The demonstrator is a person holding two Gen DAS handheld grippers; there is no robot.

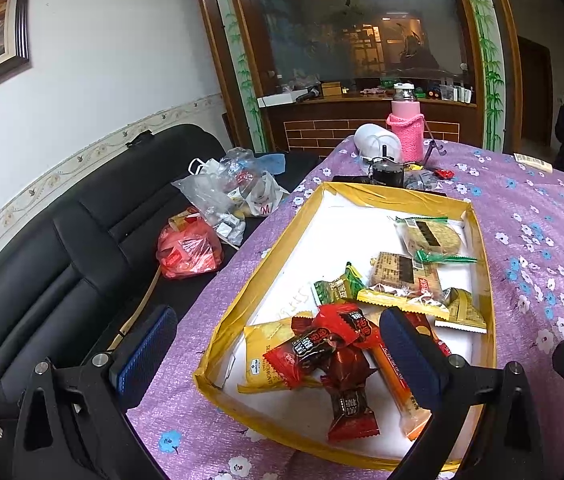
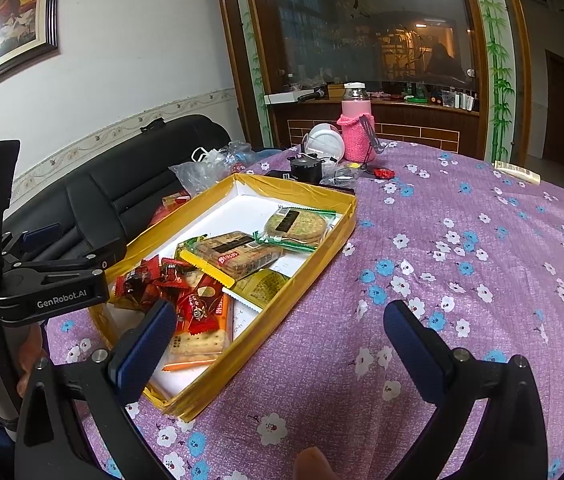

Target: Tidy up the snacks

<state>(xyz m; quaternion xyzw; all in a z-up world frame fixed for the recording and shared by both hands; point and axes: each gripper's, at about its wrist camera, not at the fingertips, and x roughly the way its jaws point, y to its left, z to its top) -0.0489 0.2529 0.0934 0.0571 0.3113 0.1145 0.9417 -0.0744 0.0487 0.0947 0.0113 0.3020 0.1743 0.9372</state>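
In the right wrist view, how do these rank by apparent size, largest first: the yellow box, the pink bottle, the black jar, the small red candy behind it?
1. yellow box
2. pink bottle
3. black jar
4. red candy
The last three stand farther from the camera, so their true sizes are less sure.

A shallow tray (image 1: 365,194) with yellow-taped walls and a white floor lies flat at the centre of the left wrist view, and left of centre in the right wrist view. All the snacks lie inside it. Red-wrapped candies (image 1: 321,344) are piled at its lower end, over a yellow cracker packet (image 1: 262,356) and beside a long orange-edged cracker pack (image 2: 198,340). Mid-tray lies a rectangular biscuit pack (image 1: 405,274) with small green and yellow sachets (image 1: 341,284) around it. A round rice-cracker pack (image 1: 431,234) sits near the upper end.
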